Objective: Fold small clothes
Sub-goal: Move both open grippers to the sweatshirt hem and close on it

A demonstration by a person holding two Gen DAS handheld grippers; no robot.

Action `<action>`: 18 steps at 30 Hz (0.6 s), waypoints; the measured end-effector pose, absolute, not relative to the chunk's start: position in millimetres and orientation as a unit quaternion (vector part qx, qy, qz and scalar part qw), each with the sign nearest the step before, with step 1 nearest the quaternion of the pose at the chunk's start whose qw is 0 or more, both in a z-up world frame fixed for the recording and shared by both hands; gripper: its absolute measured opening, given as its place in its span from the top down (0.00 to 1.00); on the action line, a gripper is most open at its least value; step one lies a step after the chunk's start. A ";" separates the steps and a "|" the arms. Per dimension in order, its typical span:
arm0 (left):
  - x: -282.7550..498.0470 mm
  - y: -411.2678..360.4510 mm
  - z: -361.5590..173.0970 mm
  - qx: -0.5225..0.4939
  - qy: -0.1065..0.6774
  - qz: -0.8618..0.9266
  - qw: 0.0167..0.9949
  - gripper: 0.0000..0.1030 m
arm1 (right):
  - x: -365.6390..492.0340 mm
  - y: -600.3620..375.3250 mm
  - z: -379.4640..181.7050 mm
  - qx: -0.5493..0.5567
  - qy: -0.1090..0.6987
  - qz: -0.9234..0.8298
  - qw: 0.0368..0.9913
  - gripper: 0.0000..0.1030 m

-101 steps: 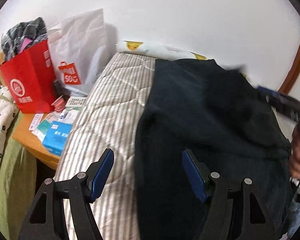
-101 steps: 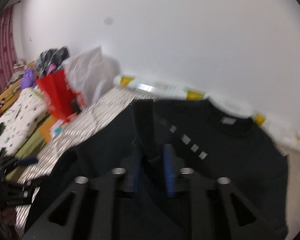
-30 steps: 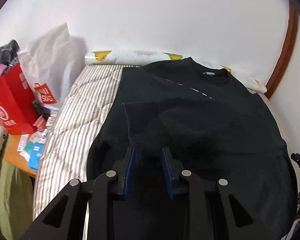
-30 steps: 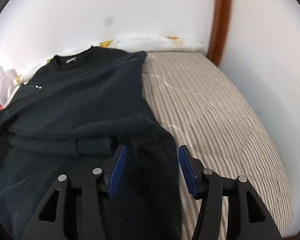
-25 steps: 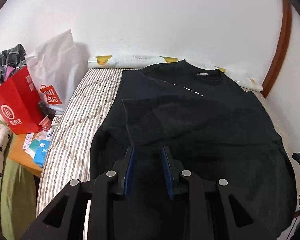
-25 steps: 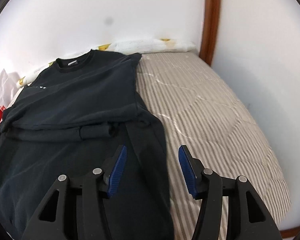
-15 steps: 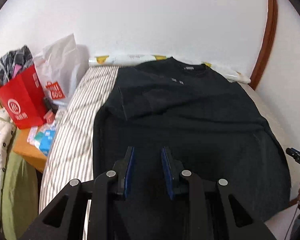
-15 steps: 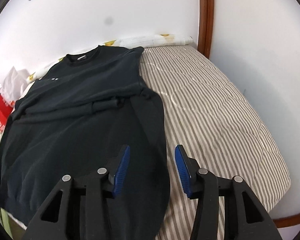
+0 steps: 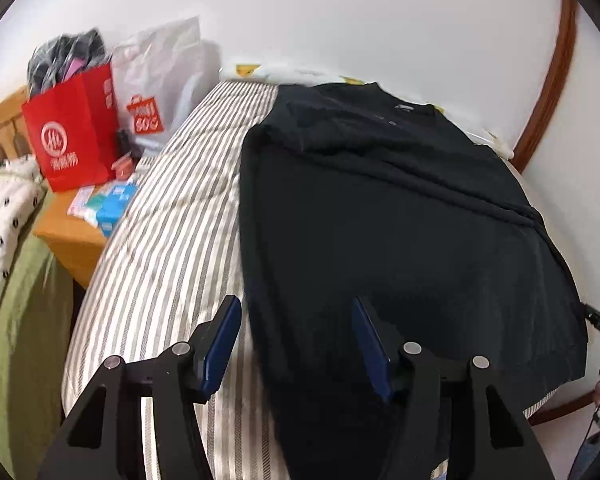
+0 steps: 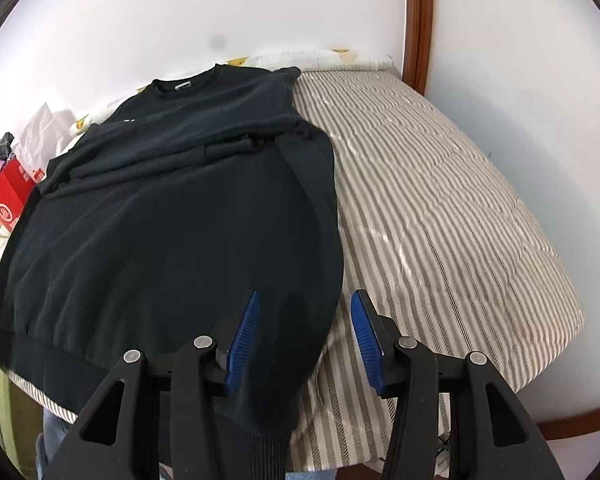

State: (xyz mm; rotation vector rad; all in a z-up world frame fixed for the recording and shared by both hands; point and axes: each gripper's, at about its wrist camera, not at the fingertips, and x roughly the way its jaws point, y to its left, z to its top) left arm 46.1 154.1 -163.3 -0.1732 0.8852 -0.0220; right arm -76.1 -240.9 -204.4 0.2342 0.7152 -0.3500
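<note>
Sweatshirt [image 10: 160, 216], black, spread flat on striped bed [image 10: 440, 184], collar far by the wall, hem near at the mattress edge, both sleeves folded in across the chest. Soft, limp knit, probably of middling weight: likely to sag and drag rather than hold shape, so best pinched through the thick ribbed hem at its two near corners. Left gripper [image 9: 296, 336] wide open, holding nothing, poised over the near left edge of the cloth. Right gripper [image 10: 304, 332] likewise wide open and empty, straddling the near right edge where the ribbed hem corner hangs off the bed. Red bag [image 9: 72, 140] and white bag [image 9: 160, 84] far left, small boxes [image 9: 108, 204] on a wooden stand [image 9: 72, 236], all well apart from the cloth. Nothing lying on the garment; bare striped bed to the right free for folding.
</note>
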 end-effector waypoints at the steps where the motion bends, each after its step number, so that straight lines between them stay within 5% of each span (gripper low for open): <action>1: 44.1 155.7 -167.4 -0.088 0.430 -0.011 0.899 0.47 | -77.6 -240.6 -206.3 0.115 0.347 -0.170 0.915 0.53; 18: 24.1 142.4 -191.6 -0.054 0.426 -0.011 0.903 0.62 | -90.5 -230.6 -234.1 0.120 0.338 -0.165 0.919 0.54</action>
